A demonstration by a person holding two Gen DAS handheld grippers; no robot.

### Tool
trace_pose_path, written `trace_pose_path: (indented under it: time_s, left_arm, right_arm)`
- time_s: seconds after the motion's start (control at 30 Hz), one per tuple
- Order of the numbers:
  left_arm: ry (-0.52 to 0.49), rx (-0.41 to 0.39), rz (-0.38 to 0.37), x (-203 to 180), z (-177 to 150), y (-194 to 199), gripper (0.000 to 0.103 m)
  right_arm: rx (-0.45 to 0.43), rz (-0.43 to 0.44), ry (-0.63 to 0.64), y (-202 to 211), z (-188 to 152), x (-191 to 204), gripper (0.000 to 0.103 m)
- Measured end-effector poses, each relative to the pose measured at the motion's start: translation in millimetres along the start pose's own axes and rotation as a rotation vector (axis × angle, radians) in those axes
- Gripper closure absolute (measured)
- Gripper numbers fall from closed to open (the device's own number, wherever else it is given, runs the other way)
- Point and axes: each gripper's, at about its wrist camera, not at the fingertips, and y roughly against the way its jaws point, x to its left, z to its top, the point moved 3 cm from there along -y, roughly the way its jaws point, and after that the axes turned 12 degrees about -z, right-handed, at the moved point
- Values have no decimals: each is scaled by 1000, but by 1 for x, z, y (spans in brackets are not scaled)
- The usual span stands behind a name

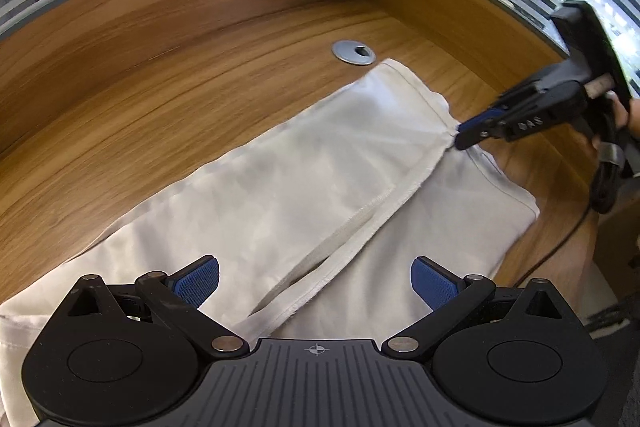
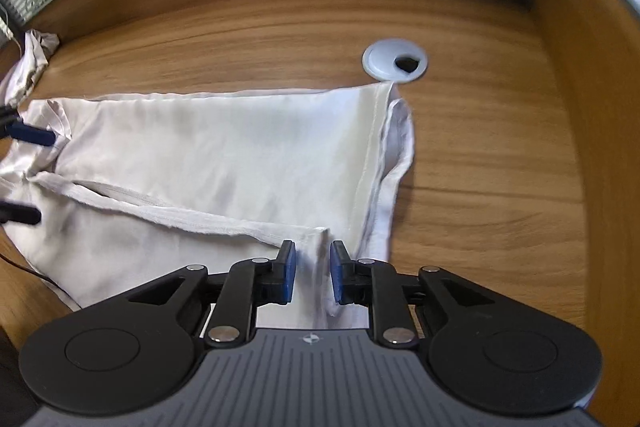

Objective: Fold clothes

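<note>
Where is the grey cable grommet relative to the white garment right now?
The cable grommet sits in the wooden desk just beyond the white garment's far corner, nearly touching its hem; the left wrist view shows it there too.

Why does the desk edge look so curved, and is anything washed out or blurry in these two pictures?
In both views the fisheye lens bends the straight wooden desk into an arc. Left wrist view: the white garment is washed out by glare at its far end, and the striped glass behind is smeared. Right wrist view: the cloth between the right gripper is blurred.
</note>
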Motion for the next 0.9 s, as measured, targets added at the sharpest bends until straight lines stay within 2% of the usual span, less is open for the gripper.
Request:
trace_pose_path:
  time_s: [0.03, 0.07, 0.2, 0.27, 0.4, 0.47, 0.57, 0.67, 0.9]
  left_arm:
    - [-5, 2, -4, 0, 0, -1, 1]
    - [-9, 5, -8, 1, -1, -3, 1]
    - [42, -4, -40, 19, -7, -10, 4]
    - [121, -19, -32, 36, -11, -10, 21]
    - [254, -72, 8, 66, -17, -2, 32]
    - [276, -67, 28, 75, -18, 0, 44]
    - [267, -18, 67, 83, -21, -4, 62]
    - [245, 39, 76, 86, -25, -12, 66]
    - [190, 43, 112, 81, -29, -11, 68]
  right_arm:
    - [8, 16, -21, -3, 0, -1, 85]
    - [12, 21, -40, -6, 0, -2, 94]
    - [4, 14, -89, -6, -1, -6, 98]
    - [-2, 6, -87, -3, -2, -7, 98]
    - [-12, -15, -77, 2, -3, -8, 98]
    - [-13, -19, -78, 2, -4, -9, 98]
    - [-11, -27, -78, 1, -5, -9, 98]
    - [-10, -37, -73, 1, -6, -8, 98]
    - [-22, -64, -50, 7, -5, -5, 99]
